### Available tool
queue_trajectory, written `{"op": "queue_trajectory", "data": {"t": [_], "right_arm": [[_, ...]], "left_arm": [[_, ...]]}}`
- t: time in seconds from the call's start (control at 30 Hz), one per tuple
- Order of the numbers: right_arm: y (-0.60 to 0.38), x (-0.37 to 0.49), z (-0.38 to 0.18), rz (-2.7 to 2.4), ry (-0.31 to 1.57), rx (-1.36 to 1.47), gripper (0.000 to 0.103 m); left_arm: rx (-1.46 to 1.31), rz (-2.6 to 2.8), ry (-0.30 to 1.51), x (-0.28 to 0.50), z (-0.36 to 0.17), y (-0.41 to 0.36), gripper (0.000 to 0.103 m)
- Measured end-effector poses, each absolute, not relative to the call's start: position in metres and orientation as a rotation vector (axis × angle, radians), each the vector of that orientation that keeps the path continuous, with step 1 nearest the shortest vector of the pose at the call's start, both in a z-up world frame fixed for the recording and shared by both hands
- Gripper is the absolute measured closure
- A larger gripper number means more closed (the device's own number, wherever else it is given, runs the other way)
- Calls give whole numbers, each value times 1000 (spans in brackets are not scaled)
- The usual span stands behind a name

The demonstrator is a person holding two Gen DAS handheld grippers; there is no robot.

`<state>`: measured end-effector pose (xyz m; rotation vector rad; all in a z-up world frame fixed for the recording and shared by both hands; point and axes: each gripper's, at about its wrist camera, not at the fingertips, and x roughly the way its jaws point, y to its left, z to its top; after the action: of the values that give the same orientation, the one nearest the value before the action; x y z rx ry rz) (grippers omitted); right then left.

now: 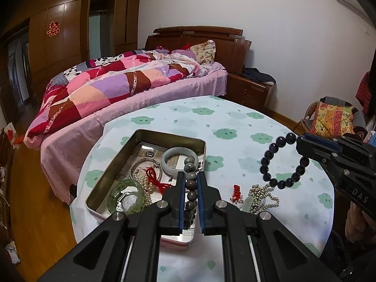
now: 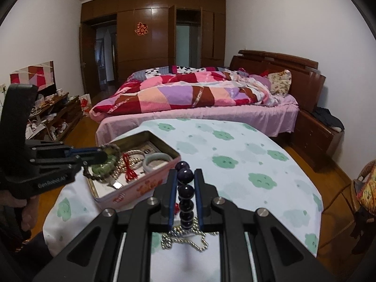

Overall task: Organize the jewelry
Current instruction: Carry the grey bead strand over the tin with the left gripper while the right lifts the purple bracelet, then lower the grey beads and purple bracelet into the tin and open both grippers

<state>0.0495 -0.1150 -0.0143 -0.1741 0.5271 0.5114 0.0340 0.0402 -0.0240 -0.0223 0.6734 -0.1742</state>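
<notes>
Bare table point(image 1: 235, 117) beyond the open tin point(image 1: 150, 134); silver bead chain point(image 1: 263, 197) cluttering its right flank.

Not much readable here tbh. My right gripper point(image 1: 299, 141) has "DAS" in white letters on its black body, seen from my left wrist view. My left gripper point(image 2: 103, 151) has white lettering on its side too, something like "GenRobot", too blurry to be sure. The wardrobe point(image 2: 152, 25) behind the bed wears a red double-happiness sign point(image 2: 140, 28) on its door. The tin box point(image 2: 141, 188) has pink writing I can't read.
</notes>
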Motion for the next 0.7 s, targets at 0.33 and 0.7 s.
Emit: {"op": "queue_trajectory", "data": {"t": [0.33,0.7], "right_arm": [[-85,54,-6,582,497,-202,86],[-50,66,-2,661,474,-201,86]], "left_arm": [[-56,-127,663,42,-22,65,95],[-93,-36,655,56,-25,106,95]]}}
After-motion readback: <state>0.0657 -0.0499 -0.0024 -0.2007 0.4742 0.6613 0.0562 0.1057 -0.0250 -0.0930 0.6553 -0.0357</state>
